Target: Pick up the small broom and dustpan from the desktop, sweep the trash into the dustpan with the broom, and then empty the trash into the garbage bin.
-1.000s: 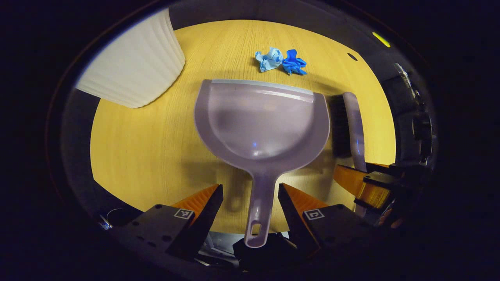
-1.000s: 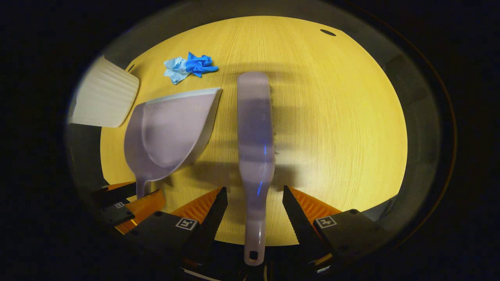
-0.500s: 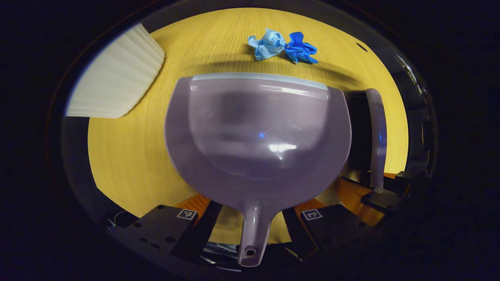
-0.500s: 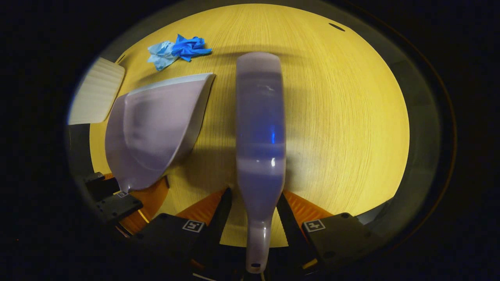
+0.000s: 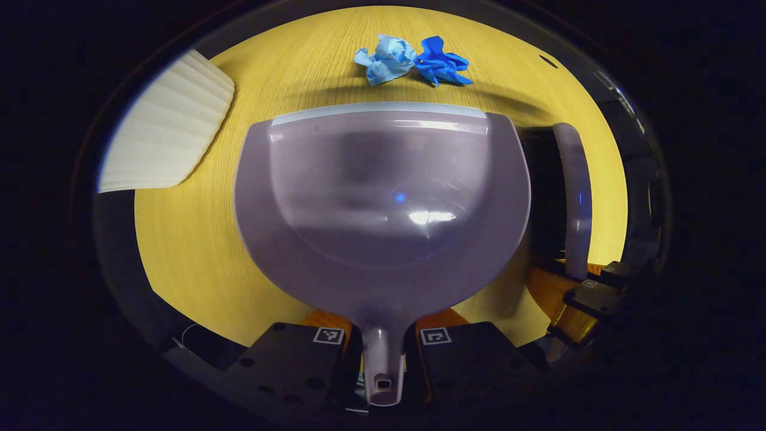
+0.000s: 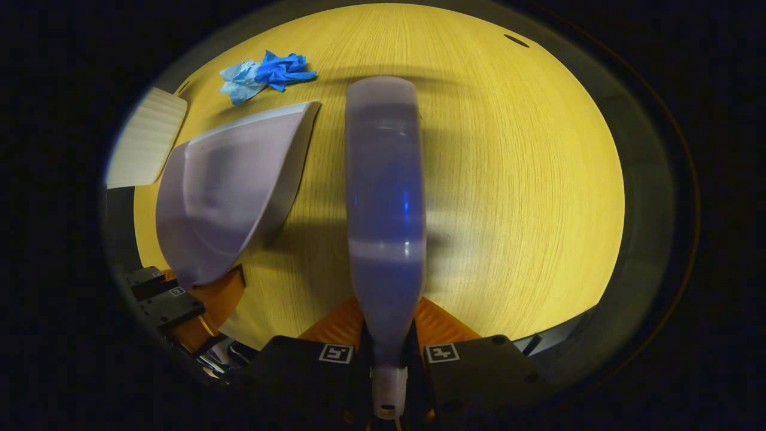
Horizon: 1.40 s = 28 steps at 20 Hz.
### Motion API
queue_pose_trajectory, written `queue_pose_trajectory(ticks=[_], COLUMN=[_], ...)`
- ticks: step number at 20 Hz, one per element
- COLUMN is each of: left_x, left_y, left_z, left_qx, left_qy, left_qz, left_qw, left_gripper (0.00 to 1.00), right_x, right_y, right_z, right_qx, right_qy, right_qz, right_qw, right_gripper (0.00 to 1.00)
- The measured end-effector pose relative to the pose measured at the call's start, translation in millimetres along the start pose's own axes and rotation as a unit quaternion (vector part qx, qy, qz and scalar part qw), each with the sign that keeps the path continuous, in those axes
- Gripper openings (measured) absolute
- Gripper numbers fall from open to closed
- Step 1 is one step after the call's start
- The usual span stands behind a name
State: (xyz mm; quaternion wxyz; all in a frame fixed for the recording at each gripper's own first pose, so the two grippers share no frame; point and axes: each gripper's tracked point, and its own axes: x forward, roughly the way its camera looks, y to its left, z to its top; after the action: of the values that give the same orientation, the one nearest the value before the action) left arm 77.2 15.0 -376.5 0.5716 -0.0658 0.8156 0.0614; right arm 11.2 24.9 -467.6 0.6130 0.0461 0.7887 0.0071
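Note:
A pale purple dustpan (image 5: 383,197) lies on the round wooden desktop (image 5: 191,239), its lip facing two crumpled blue scraps of trash (image 5: 413,60). My left gripper (image 5: 383,344) is shut on the dustpan's handle. A matching small broom (image 6: 386,197) lies to the dustpan's right, and my right gripper (image 6: 388,350) is shut on its handle. In the right gripper view the dustpan (image 6: 227,185) sits at the left with the trash (image 6: 266,73) beyond it. The broom (image 5: 571,197) and the right gripper (image 5: 589,299) show at the right of the left gripper view.
A white ribbed garbage bin (image 5: 164,143) stands at the desktop's left edge, also seen as the bin (image 6: 146,146) in the right gripper view. A small dark hole (image 6: 516,41) marks the desktop's far right. Bare wood (image 6: 526,179) lies right of the broom.
Both grippers moved forward along the handles and shut: the left on the dustpan's handle, the right on the broom's handle. Both tools now look larger and closer.

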Motion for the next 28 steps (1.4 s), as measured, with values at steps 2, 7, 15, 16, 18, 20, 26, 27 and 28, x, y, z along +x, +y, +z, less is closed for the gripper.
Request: queue_pose_trajectory(ticks=[2, 7, 15, 16, 18, 20, 26, 27, 28], left_x=[-1.7, -12.1, -27.0, -24.8, -22.3, -21.4, -6.3, -2.8, -3.5], left_y=[3.4, 19.8, 74.9, 77.3, 81.0, 85.3, 98.1, 100.5, 100.5], left_z=[-3.2, -13.7, 5.7, 6.8, 8.7, 10.7, 8.5, 5.9, 5.7], left_qx=[0.009, 0.055, 0.134, 0.142, 0.151, 0.165, 0.195, 0.199, 0.202], left_qy=[0.006, 0.006, -0.006, -0.005, -0.004, -0.004, -0.009, -0.008, -0.013], left_qz=[0.004, -0.011, 0.026, 0.026, 0.028, 0.036, 0.049, 0.053, 0.053], left_qw=[1.000, 0.998, 0.991, 0.990, 0.988, 0.986, 0.980, 0.979, 0.978], left_gripper=[0.30, 0.28, 0.27, 0.27, 0.26, 0.26, 0.28, 0.28, 0.26], right_x=[1.2, -25.6, -68.7, -67.7, -58.5, -35.0, 3.1, 5.2, 5.6], right_y=[4.7, 17.7, -18.7, -17.5, -3.3, 8.5, 36.5, 43.3, 44.6], right_z=[2.0, 34.7, 229.4, 247.7, 266.0, 272.6, 257.5, 242.0, 231.2], right_qx=[0.007, -0.001, -0.187, -0.215, -0.254, -0.312, -0.437, -0.449, -0.469], right_qy=[-0.001, -0.024, -0.137, -0.140, -0.127, -0.108, -0.048, -0.025, -0.009], right_qz=[0.010, 0.068, -0.056, -0.068, -0.062, -0.077, -0.085, -0.067, -0.067], right_qw=[1.000, 0.997, 0.971, 0.964, 0.957, 0.941, 0.894, 0.891, 0.881], right_gripper=[0.28, 0.23, 0.22, 0.22, 0.22, 0.22, 0.22, 0.22, 0.22])
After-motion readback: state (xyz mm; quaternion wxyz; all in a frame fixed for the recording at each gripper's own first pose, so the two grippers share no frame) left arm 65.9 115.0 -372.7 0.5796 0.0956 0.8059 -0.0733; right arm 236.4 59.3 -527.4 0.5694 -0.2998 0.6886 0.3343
